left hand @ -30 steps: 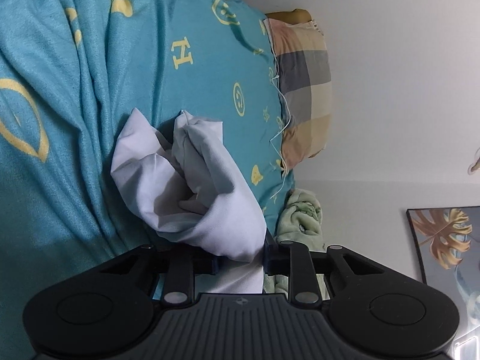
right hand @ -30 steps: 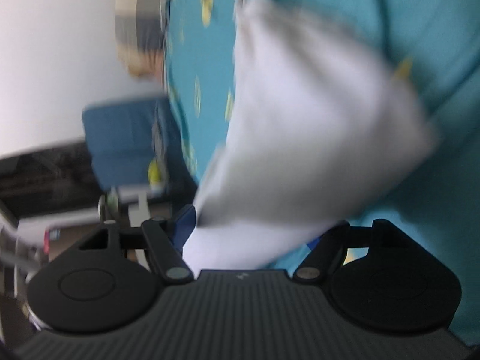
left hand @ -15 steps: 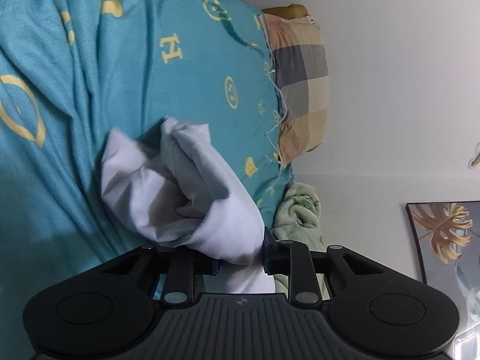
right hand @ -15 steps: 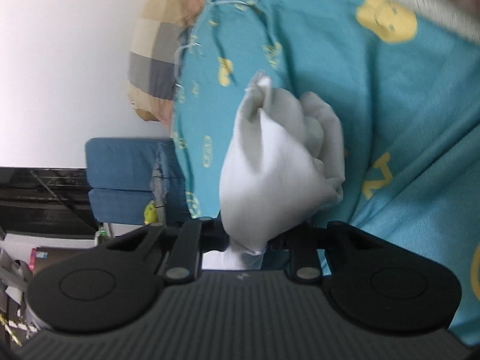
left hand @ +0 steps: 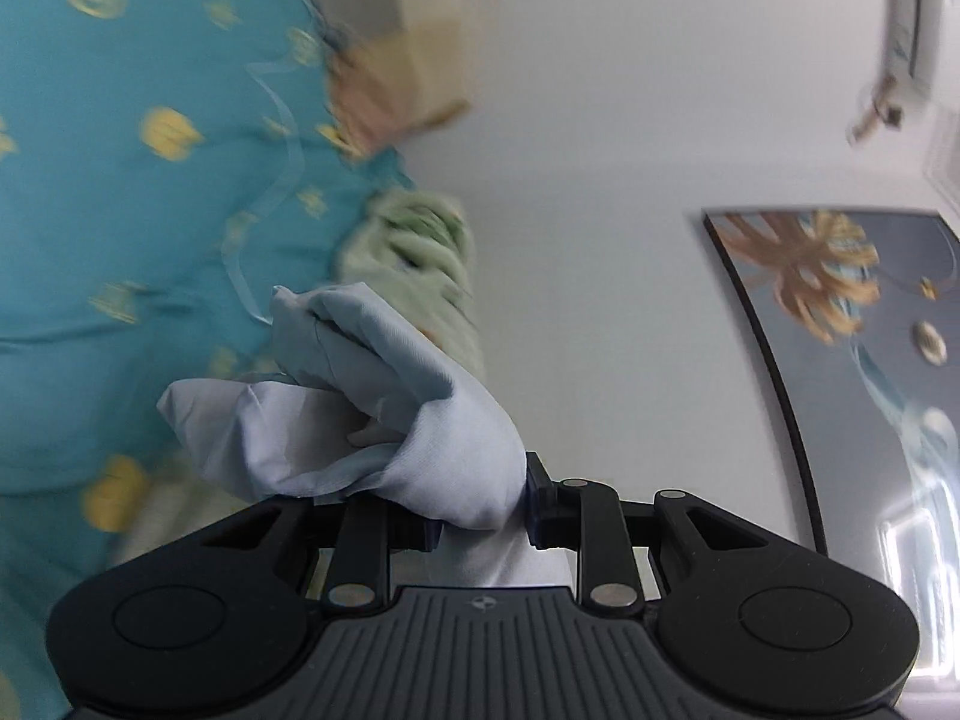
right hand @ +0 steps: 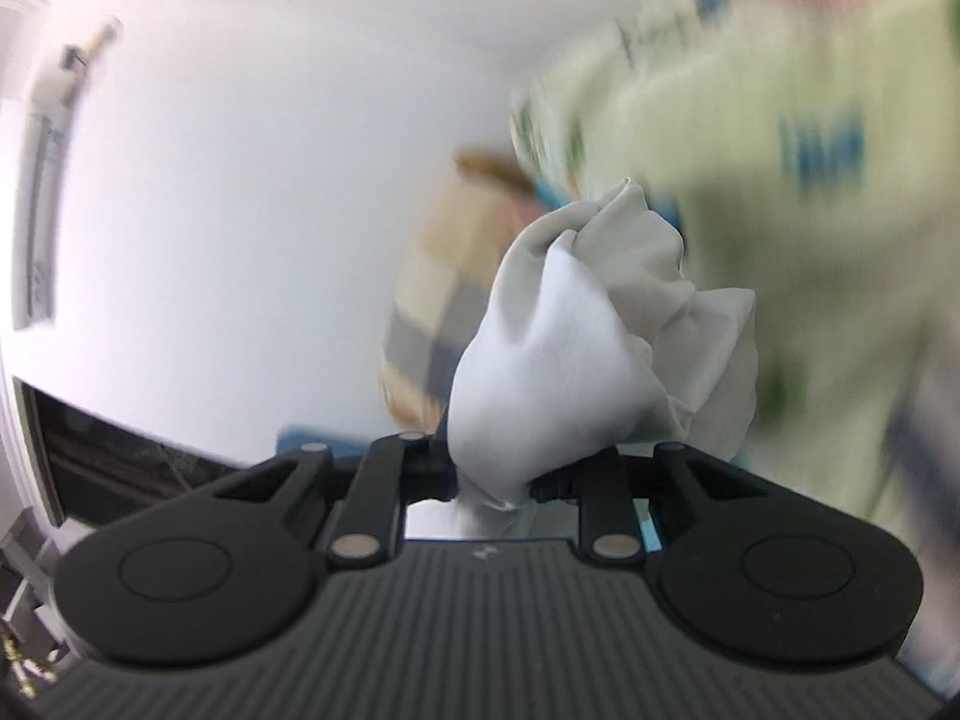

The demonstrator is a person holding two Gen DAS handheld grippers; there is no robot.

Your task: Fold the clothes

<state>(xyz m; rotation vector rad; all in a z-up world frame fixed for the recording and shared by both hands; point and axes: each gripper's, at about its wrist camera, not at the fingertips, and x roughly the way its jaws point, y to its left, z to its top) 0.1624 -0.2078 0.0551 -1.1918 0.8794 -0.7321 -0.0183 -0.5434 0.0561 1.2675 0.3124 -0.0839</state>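
Note:
A white garment is bunched up in front of my left gripper, which is shut on a thick fold of it. The cloth hangs clear of the teal bedspread, now off to the left. In the right wrist view another bunch of the white garment stands up from my right gripper, whose jaws pinch it tightly at the base. The fingertips of both grippers are hidden by the cloth. How the cloth runs between the two grippers is out of view.
A checked pillow and a crumpled pale green garment lie at the bed's far edge by the white wall. A framed leaf picture hangs to the right. The right wrist view shows a blurred pale green garment close by.
Both grippers have risen and swung away from the bed, carrying the white garment up. The right gripper's jaws, wide a second ago, have shut on the cloth.

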